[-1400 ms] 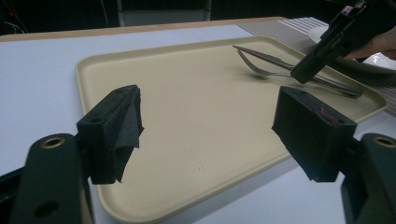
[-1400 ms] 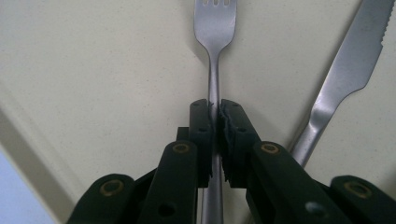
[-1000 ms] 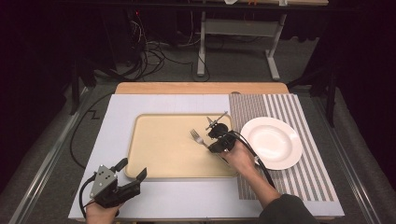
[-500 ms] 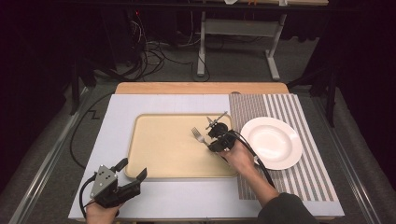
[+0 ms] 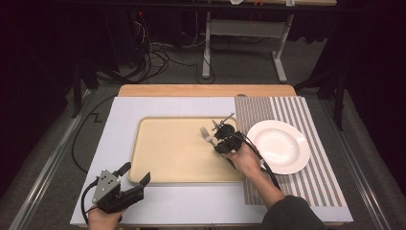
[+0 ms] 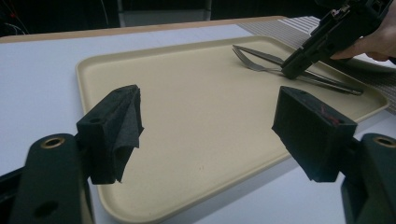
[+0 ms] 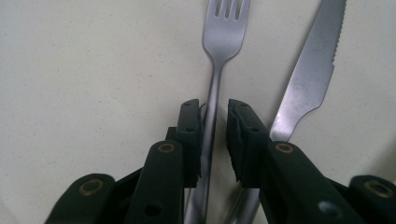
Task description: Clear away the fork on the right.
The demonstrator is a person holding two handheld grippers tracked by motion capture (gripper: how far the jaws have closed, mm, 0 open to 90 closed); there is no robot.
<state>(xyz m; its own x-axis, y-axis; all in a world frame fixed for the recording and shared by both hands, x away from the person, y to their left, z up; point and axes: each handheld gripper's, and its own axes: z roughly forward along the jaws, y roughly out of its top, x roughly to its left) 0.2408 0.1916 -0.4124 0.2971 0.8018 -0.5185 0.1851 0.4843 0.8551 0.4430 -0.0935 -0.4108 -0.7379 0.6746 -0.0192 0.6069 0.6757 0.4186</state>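
Right gripper [image 7: 214, 123]: jaws down on the shallow beige plastic tray [image 5: 158, 153] and narrowed around the handle of a plain steel fork [image 7: 219, 56], one jaw on each side with a thin gap still visible, so not clamped. The fork lies flat near the tray's right end, tines pointing away from the person, with a serrated steel table knife [image 7: 310, 74] just beside it. Left gripper [image 6: 210, 126]: jaws spread wide and empty, held at the tray's near left corner, well apart from the cutlery; a round white plate [image 5: 277, 146] sits on the striped placemat [image 5: 306, 182] to the tray's right.

Overhead light is falling evenly on the table [image 5: 167, 108], while the surrounding room is lying in darkness. Near jaws are blurring in both gripper views; the fork [image 7: 219, 46] and knife [image 7: 310, 74] are catching soft glare.
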